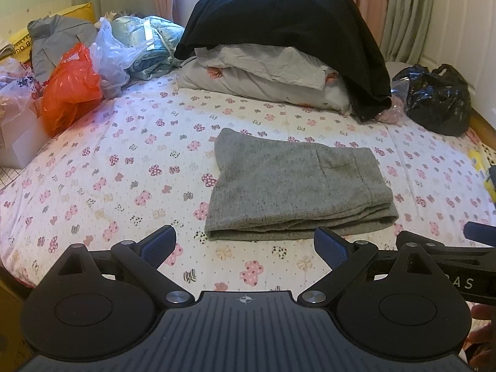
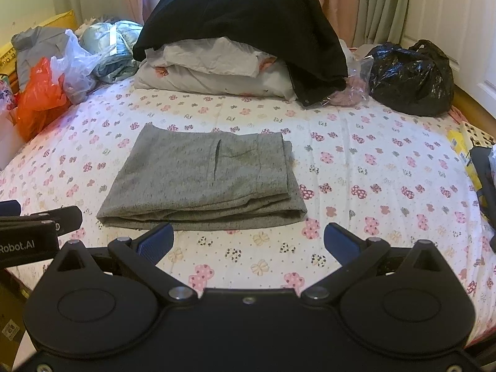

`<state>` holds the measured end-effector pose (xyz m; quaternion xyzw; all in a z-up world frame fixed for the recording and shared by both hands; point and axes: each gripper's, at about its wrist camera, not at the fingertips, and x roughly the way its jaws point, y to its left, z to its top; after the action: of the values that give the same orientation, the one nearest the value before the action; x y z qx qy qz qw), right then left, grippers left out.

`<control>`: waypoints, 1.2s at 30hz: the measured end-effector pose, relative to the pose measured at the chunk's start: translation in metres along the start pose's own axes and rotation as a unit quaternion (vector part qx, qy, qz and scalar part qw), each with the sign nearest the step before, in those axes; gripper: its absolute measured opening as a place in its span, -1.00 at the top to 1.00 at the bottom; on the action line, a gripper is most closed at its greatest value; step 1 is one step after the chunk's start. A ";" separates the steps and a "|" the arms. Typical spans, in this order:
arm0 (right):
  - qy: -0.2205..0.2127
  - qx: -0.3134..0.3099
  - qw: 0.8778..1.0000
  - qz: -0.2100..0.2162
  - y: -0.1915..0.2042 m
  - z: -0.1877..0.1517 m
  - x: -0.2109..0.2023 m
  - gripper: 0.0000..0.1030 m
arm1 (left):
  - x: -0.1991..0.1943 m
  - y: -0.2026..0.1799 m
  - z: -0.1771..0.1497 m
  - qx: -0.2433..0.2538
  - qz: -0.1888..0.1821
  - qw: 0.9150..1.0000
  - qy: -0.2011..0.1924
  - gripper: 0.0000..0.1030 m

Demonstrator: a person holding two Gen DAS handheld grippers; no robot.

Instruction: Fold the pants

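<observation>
The grey pants (image 1: 294, 186) lie folded in a flat rectangular stack of several layers on the bed's patterned sheet (image 1: 124, 170); they also show in the right wrist view (image 2: 201, 179). My left gripper (image 1: 245, 245) is open and empty, just in front of the stack's near edge. My right gripper (image 2: 248, 240) is open and empty, near the stack's front right corner, not touching it. The right gripper's body shows at the left view's right edge (image 1: 449, 254); the left gripper's body shows at the right view's left edge (image 2: 34, 226).
Behind the pants a black garment (image 1: 288, 28) drapes over stacked pillows (image 1: 263, 74). An orange bag (image 1: 68, 90), clear bags and folded bedding (image 1: 148, 46) crowd the back left. A black plastic bag (image 1: 434, 99) sits at the back right. Curtains and a window stand behind.
</observation>
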<state>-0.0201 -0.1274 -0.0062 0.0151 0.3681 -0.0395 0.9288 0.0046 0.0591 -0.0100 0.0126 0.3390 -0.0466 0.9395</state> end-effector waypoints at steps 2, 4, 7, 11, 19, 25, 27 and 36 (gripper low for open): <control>0.001 -0.001 1.000 0.001 0.000 -0.001 0.000 -1.00 | 0.000 0.000 0.000 -0.001 0.001 1.000 0.001 -0.88; 0.001 -0.001 1.000 0.001 0.000 -0.001 0.000 -1.00 | 0.001 0.000 0.000 -0.002 0.002 1.000 0.001 -0.88; 0.002 -0.002 1.000 0.002 0.000 -0.001 0.001 -1.00 | 0.001 0.000 0.000 -0.003 0.004 1.000 0.002 -0.88; 0.002 -0.002 1.000 0.002 0.001 -0.001 0.000 -1.00 | 0.001 0.000 -0.001 -0.002 0.004 1.000 0.002 -0.88; 0.002 -0.002 1.000 0.002 0.000 -0.001 0.000 -0.99 | 0.001 0.001 -0.001 -0.004 0.008 1.000 0.001 -0.88; 0.002 -0.002 1.000 0.004 0.002 -0.002 0.000 -1.00 | 0.000 0.002 -0.002 -0.001 0.015 1.000 -0.002 -0.88; 0.002 -0.003 1.000 0.005 0.003 -0.003 0.000 -1.00 | 0.000 0.001 -0.002 0.001 0.017 1.000 -0.004 -0.88; 0.003 -0.002 1.000 0.005 0.001 -0.002 0.000 -1.00 | 0.002 -0.002 -0.002 -0.001 0.031 0.999 0.005 -0.88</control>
<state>-0.0210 -0.1259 -0.0079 0.0152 0.3709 -0.0342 0.9279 0.0043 0.0569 -0.0124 0.0228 0.3434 -0.0170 0.9388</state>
